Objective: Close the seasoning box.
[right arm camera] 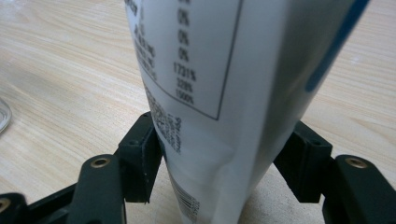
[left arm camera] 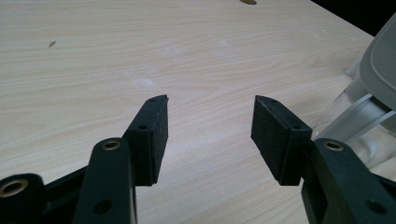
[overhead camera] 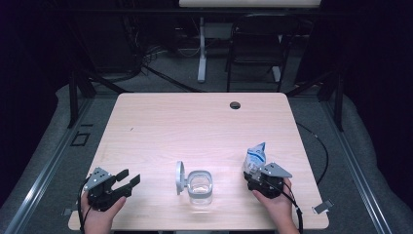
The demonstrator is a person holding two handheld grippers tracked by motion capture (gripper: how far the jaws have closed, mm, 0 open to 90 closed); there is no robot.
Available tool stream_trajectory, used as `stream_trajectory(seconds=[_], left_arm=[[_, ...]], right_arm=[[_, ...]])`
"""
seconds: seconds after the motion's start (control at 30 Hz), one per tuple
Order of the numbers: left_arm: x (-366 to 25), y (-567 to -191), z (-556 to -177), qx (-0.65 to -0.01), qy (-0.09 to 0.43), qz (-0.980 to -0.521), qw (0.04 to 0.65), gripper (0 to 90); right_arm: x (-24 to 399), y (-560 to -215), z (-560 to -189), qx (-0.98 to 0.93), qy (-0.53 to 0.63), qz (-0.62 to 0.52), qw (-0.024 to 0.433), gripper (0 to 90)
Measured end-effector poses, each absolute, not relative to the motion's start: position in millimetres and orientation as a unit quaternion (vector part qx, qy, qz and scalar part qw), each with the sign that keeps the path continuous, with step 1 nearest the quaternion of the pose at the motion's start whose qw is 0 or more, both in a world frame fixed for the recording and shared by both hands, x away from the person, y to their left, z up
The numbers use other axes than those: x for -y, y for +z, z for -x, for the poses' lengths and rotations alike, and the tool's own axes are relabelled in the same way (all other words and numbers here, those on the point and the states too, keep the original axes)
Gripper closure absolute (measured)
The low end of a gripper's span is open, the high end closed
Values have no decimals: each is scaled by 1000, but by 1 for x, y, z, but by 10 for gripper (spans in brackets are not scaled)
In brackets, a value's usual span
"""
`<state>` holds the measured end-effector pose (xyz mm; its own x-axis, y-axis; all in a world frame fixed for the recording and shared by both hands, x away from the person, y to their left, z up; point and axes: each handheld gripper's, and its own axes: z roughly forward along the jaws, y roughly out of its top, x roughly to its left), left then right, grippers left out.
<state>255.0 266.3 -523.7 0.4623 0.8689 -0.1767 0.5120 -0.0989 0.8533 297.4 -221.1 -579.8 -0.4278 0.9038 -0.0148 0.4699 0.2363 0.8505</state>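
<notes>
Black rubber pads line both pairs of tongs, so we start there. Our right gripper (overhead camera: pixel 256 171) is clamped on a white pouch (overhead camera: pixel 255 157), its jaws pressing the pouch's lower part from either side. In the right gripper view the pouch (right arm camera: pixel 224 93) stands upright between the pads and creases slightly where they squeeze it. We see a boxed table of small black print with percentages on its face, a block of finer print below that, a barcode near the bottom edge, and a blue stripe running down its right side. From the high view the pouch shows blue and white, with a pointed, crimped top that leans a little toward the far side of the table (overhead camera: pixel 160 122). It sits over the right front part of the wood-grain top, with our right hand (overhead camera: pixel 275 204) behind the gripper.

Our left gripper (overhead camera: pixel 128 177) is spread wide and holds nothing; in the left gripper view its pads (left arm camera: pixel 159 130) hang above bare wood.

Between the two grippers, near the front edge, stands a clear container (overhead camera: pixel 199 186) with its grey lid (overhead camera: pixel 179 177) flipped up on the left side. The container is well apart from the pouch and nearer our left gripper, whose view catches the lid (left arm camera: pixel 380 70) at its right edge.
</notes>
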Motion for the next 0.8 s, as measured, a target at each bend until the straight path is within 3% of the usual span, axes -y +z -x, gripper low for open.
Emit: stream_trajectory(seconds=[0.8], left_arm=[[-266,-525,-256,-483,190,-718,463,469]], right_arm=[[224,-579,-299,-751,408,-448,263,406]])
